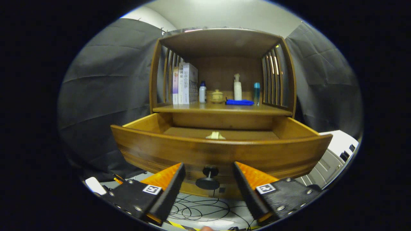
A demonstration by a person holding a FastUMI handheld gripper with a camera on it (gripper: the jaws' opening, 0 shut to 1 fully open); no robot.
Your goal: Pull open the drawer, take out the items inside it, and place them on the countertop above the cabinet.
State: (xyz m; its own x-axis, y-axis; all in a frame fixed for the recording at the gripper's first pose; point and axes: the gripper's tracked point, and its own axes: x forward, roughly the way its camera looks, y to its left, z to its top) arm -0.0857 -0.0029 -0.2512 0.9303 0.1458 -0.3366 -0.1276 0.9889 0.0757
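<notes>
The wooden drawer (221,150) stands pulled out from the cabinet, its curved front just ahead of my fingers. Its black knob (208,179) sits between my fingertips with a gap on either side. My gripper (208,175) is open and holds nothing. Inside the drawer a small pale item (215,135) lies against the inner side of the front panel, only its top showing. Above the drawer is the countertop (221,109), bearing books (184,83), a small white bottle (202,92), a round lidded pot (216,96), a pump bottle (237,87), a blue cloth (239,102) and a blue-capped bottle (257,93).
Slatted side walls (273,77) and a roof enclose the countertop. Black cables (205,208) trail on the floor under the drawer. A grey-white box (334,157) stands to the right of the cabinet. Dark cloth hangs on both sides.
</notes>
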